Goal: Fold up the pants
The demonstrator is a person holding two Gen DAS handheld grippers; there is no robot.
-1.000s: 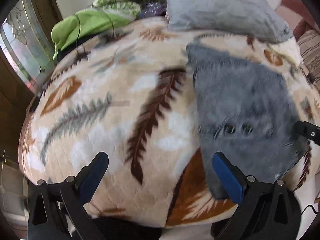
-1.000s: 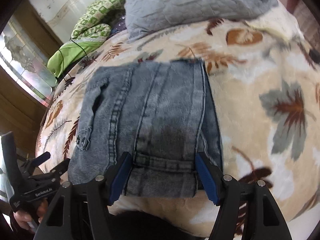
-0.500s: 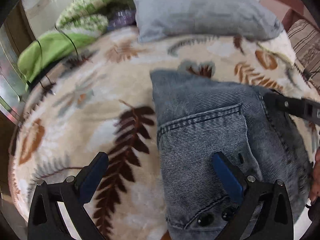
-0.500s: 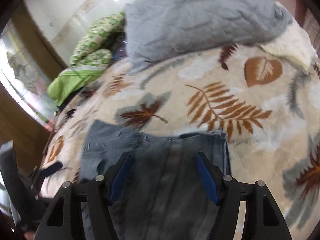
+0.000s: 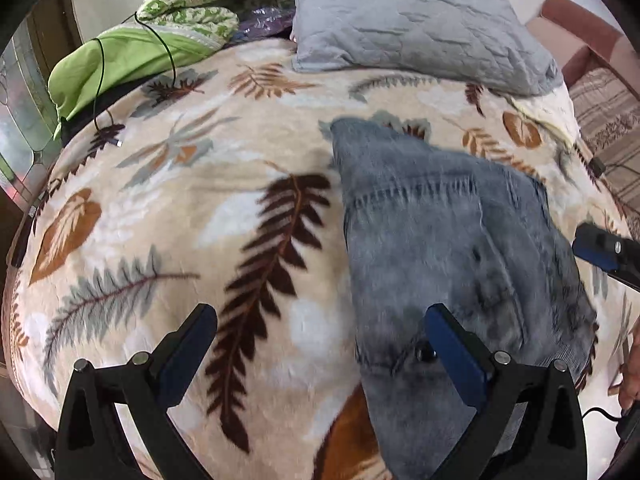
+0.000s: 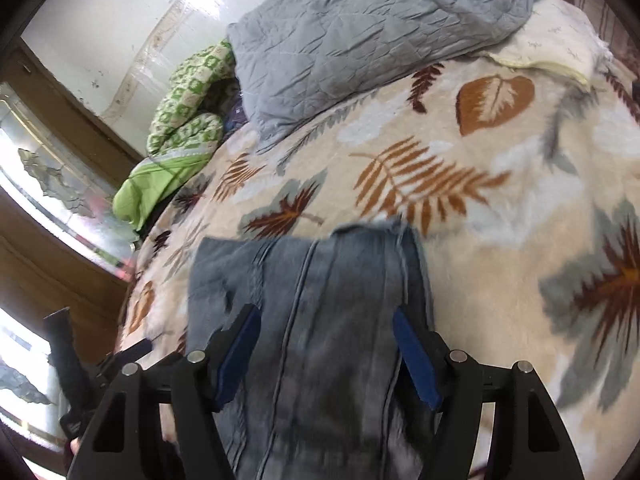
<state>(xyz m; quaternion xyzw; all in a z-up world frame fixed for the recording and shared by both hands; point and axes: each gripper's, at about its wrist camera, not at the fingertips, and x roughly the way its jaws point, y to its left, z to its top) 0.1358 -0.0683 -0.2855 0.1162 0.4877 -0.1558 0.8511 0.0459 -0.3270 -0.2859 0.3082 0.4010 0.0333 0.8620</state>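
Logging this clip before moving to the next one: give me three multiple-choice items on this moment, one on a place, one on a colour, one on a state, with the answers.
1. Where do the folded jeans lie?
A. On the leaf-print blanket
B. On the grey quilt
C. On the floor

2. What colour are the pads on the tongs' fingers?
A. Red
B. Blue
C. Yellow

3. How do the right tongs stand?
A. Shut on the jeans
B. Shut on the blanket
C. Open, with nothing pinched

Answers:
1. A, since the left wrist view shows blanket on all sides of the denim.
2. B, as both pairs show blue pads.
3. C, as the fingers stand wide apart over the denim; the left tongs are open too.
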